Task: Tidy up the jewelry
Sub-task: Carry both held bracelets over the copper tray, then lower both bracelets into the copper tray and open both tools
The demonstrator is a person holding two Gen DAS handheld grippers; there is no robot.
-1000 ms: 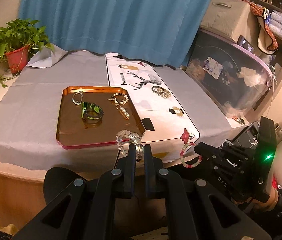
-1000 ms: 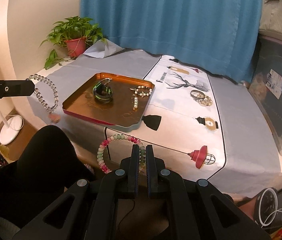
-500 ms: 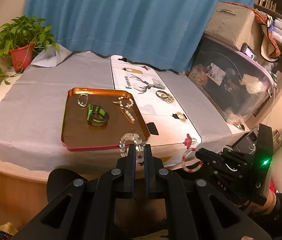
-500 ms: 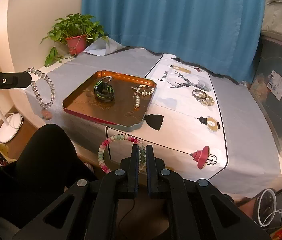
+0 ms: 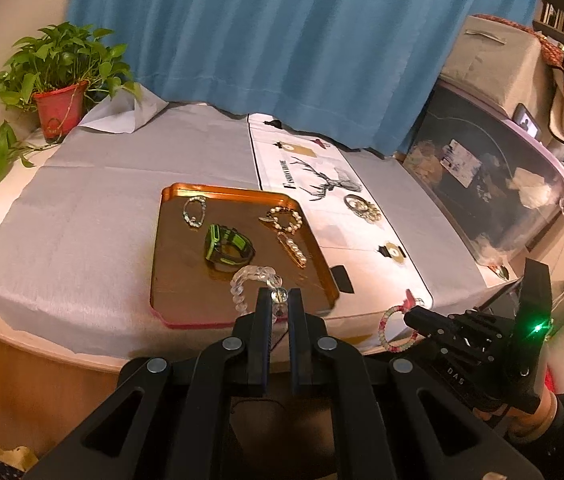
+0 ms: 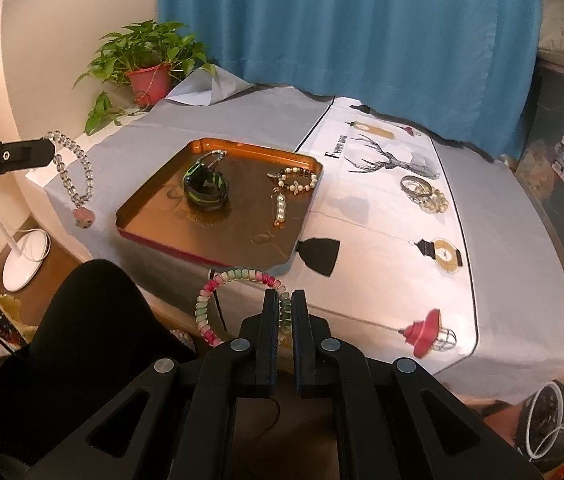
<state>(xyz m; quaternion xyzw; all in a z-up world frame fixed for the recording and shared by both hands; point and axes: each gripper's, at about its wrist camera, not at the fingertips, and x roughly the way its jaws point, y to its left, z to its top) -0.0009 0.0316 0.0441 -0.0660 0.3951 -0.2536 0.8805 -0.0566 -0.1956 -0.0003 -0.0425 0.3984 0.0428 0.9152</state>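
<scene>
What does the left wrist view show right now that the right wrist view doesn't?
Left wrist only: the small beaded bracelet lying clear at the tray's far corner, and the right gripper side-on, a green light lit on its body. Right wrist only: the pink charm hanging from the clear bead bracelet in the left gripper, and a white lamp base on the floor. Both: the copper tray, green watch, potted plant, pink-and-green bracelet.
</scene>
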